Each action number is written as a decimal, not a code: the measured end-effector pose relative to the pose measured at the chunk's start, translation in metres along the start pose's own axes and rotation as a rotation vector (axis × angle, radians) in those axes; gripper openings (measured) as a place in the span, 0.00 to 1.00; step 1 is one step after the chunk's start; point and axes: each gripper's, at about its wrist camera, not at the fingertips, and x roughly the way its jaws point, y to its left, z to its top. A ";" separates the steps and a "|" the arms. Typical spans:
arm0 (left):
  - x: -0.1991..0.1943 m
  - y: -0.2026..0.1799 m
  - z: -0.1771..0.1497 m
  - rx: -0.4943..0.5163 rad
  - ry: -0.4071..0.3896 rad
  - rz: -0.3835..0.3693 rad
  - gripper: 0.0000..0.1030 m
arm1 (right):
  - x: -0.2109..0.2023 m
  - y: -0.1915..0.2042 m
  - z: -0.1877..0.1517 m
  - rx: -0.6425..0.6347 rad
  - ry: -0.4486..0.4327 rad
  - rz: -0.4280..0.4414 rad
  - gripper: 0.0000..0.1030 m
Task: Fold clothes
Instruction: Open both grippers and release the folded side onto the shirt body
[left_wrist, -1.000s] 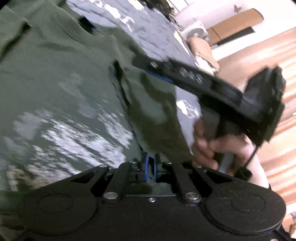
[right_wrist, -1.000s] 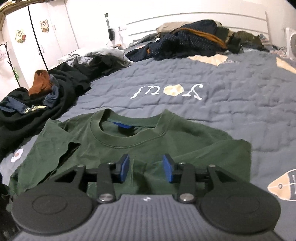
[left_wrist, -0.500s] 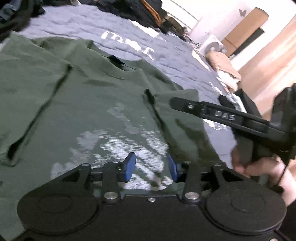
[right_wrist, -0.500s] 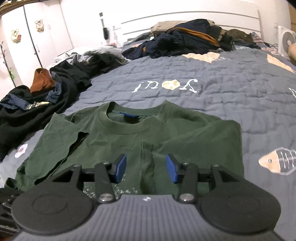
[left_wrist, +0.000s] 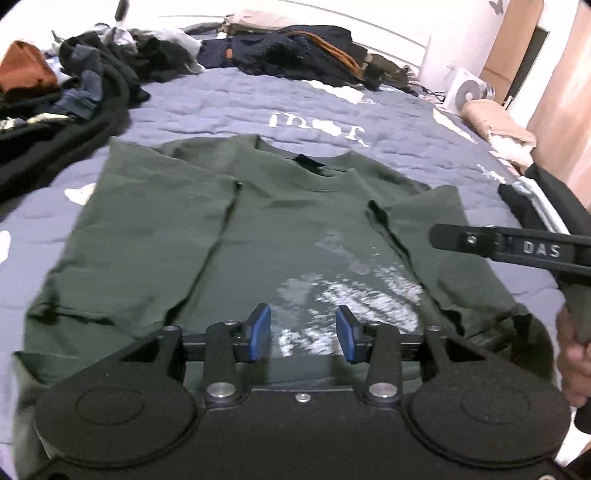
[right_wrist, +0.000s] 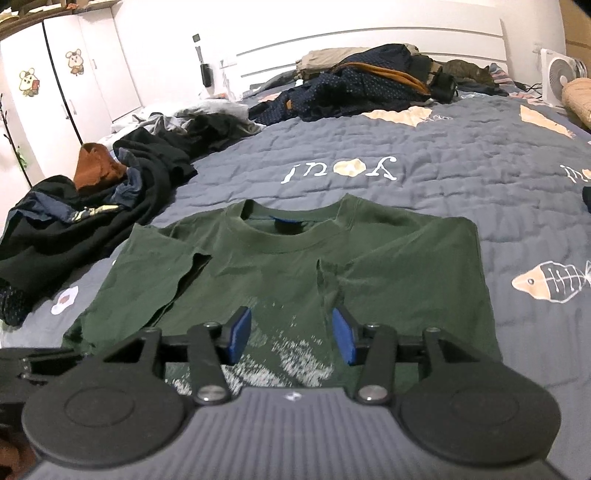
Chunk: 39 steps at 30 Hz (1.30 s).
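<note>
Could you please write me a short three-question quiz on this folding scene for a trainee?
1. True or false: both sleeves of the green T-shirt are folded in over its chest.
2. What is between the left gripper jaws? A) a sleeve B) nothing C) a sock
3. Fill in: the dark clothes pile lies to the ___ of the shirt in the right wrist view.

Key: 1. True. 2. B; the right gripper is empty too. 3. Left.
</note>
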 end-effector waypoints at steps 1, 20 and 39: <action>-0.003 0.002 -0.001 0.007 -0.001 0.007 0.39 | -0.002 0.002 -0.002 0.001 0.002 -0.004 0.47; -0.045 0.040 -0.020 0.001 -0.030 0.085 0.46 | -0.030 0.013 -0.036 0.045 0.024 -0.092 0.47; -0.098 0.126 -0.033 -0.087 -0.055 0.218 0.51 | -0.080 -0.028 -0.068 0.060 0.013 -0.231 0.47</action>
